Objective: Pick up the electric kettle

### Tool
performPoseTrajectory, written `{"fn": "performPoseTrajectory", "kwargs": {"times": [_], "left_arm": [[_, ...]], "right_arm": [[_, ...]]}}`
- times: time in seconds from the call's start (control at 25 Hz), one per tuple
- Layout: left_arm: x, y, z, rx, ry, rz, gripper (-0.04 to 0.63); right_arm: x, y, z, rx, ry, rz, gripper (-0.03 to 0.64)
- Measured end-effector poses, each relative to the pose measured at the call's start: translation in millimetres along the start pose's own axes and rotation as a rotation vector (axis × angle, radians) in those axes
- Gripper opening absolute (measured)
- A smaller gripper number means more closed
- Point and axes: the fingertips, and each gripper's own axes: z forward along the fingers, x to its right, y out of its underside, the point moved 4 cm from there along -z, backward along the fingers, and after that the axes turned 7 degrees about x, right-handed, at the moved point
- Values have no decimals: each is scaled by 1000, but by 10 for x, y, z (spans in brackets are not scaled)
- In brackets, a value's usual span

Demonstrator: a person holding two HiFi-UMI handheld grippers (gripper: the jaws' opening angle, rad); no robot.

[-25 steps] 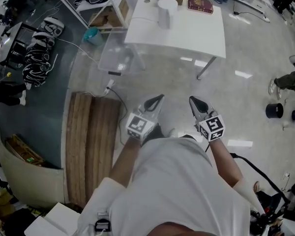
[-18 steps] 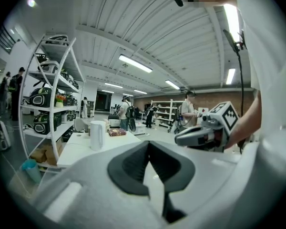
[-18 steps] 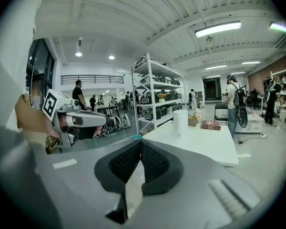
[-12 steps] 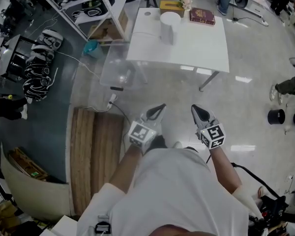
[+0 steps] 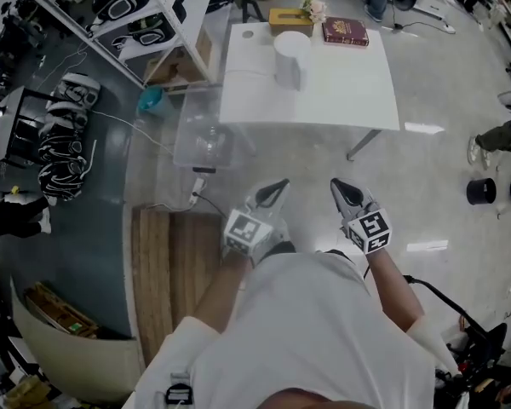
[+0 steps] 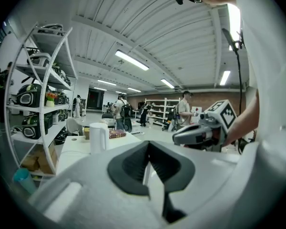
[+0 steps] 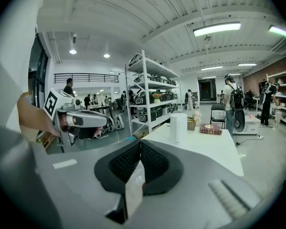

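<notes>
Both grippers have come nearer the table [image 5: 358, 92] than a second ago, and the stretch of floor [image 5: 324, 156] before it has shrunk. Left gripper [image 5: 278, 186] and right gripper [image 5: 338, 186] are held side by side, short of the table's near edge. Each has its jaws closed together with nothing between them.

A white kettle [image 5: 291, 55] stands upright on the table, left of its middle and well apart from both grippers. Only glossy floor lies between the grippers and the table.

At the table's far edge, behind the kettle, sit a tan box [image 5: 289, 20], a small bunch of flowers [image 5: 313, 7] and a dark red book [image 5: 345, 31].

A clear bin [image 5: 206, 139] sits on the floor against the table's near left corner; what it holds cannot be made out. A teal tub [image 5: 150, 99] stands just left of the table. Further left is a white rack [image 5: 175, 24] with dark devices on its shelves.

A wooden platform [image 5: 170, 262] lies on the floor, nearer than the table and to its left. A cable [image 5: 196, 187] runs between the platform and the bin. Well right of the table are a black pot [image 5: 479, 191] and a person's leg [image 5: 504, 135].
</notes>
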Motion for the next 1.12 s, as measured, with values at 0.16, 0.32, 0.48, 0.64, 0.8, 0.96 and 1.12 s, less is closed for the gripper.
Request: {"fn": "performPoseTrajectory", "kwargs": {"times": [0.16, 0.32, 0.48, 0.64, 0.8, 0.96, 1.12], "left_arm": [[-281, -15, 34, 1, 20, 1, 2], [-541, 6, 61, 10, 40, 5, 2], [-730, -17, 34, 11, 62, -1, 2], [-873, -41, 62, 3, 71, 6, 2], [-937, 116, 128, 9, 73, 5, 3], [-973, 377, 240, -9, 54, -13, 3], [-967, 537, 367, -41, 28, -29, 3]], "right_arm": [[-6, -61, 247, -4, 17, -1, 5], [11, -93, 471, 5, 38, -1, 5], [4, -157, 645, 22, 66, -3, 5], [18, -162, 759, 19, 78, -3, 5], [66, -101, 819, 11, 84, 5, 6], [138, -62, 887, 2, 80, 11, 6], [214, 12, 919, -12, 59, 20, 6]]}}
